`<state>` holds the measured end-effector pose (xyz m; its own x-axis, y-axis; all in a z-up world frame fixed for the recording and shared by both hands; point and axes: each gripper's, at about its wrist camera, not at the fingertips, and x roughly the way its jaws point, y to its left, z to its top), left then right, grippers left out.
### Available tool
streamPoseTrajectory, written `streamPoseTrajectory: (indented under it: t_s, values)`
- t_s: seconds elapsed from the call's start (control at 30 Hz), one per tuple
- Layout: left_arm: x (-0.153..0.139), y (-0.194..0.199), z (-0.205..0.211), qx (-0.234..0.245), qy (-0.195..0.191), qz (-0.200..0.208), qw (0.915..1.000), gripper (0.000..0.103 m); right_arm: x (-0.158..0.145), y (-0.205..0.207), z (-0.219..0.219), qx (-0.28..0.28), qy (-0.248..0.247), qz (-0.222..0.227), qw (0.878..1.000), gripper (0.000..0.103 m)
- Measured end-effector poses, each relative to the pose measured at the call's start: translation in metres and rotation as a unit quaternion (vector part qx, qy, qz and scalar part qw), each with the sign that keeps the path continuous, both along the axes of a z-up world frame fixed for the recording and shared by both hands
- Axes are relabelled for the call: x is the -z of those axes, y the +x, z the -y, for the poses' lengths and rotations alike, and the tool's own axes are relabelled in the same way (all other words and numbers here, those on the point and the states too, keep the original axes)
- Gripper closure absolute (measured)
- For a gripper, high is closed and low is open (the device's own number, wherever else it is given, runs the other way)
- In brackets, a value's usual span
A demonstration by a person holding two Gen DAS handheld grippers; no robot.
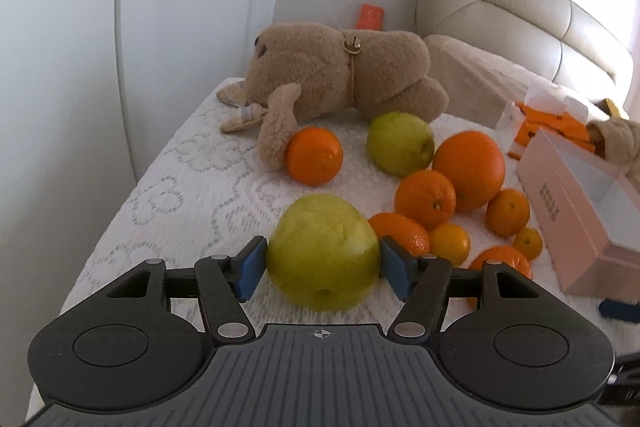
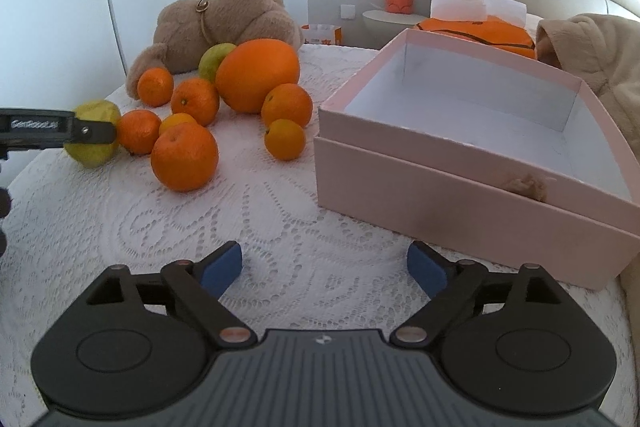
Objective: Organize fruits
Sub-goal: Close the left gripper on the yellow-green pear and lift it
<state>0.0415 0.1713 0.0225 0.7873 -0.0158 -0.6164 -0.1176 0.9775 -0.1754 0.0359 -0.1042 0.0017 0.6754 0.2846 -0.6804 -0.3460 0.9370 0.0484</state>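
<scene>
My left gripper (image 1: 323,267) is shut on a green apple (image 1: 322,253), its blue pads pressed on both sides; the right wrist view shows this apple (image 2: 96,147) at far left, held by the gripper (image 2: 86,129). A second green apple (image 1: 400,142) lies behind, beside a big orange (image 1: 469,169) and several smaller oranges (image 1: 425,199). In the right wrist view the big orange (image 2: 258,75) and small oranges (image 2: 184,157) lie left of an empty pink box (image 2: 440,183). My right gripper (image 2: 323,273) is open and empty over the lace cloth.
A brown plush toy (image 1: 340,75) lies behind the fruit, also seen in the right wrist view (image 2: 216,23). The white lace cloth (image 2: 280,247) covers the surface. A beige blanket (image 2: 592,47) and an orange cushion (image 2: 480,29) lie behind the box. The pink box (image 1: 576,211) sits right.
</scene>
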Motion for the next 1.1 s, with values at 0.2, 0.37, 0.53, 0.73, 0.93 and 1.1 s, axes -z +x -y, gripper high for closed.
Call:
streamPoseTrajectory:
  t_s: [0.2,0.37,0.53,0.73,0.93,1.1]
  values:
    - [-0.002,-0.011,0.005,0.012,0.016,-0.008,0.9998,0.036,0.0,0.0,0.0,-0.001,0.001,0.0,1.0,0.011]
    - [-0.007,-0.023,0.007,0.019,0.011,-0.01,0.9997,0.036,0.001,0.0,0.0,0.0,0.0,0.001,1.0,0.011]
    - [-0.005,-0.006,0.007,0.014,0.021,-0.018,0.9995,0.038,0.0,-0.001,0.0,-0.001,0.0,0.002,1.0,0.011]
    - [-0.001,-0.006,0.009,0.017,0.035,-0.011,0.9992,0.037,0.001,-0.001,-0.001,0.0,0.0,0.002,1.0,0.011]
    - [0.001,-0.018,0.006,0.032,0.032,0.004,0.999,0.037,0.001,0.0,-0.001,-0.002,-0.005,-0.002,1.0,0.01]
    - [-0.001,-0.033,0.005,0.034,0.026,0.014,0.999,0.037,-0.008,-0.011,-0.01,-0.02,0.003,0.029,0.999,0.033]
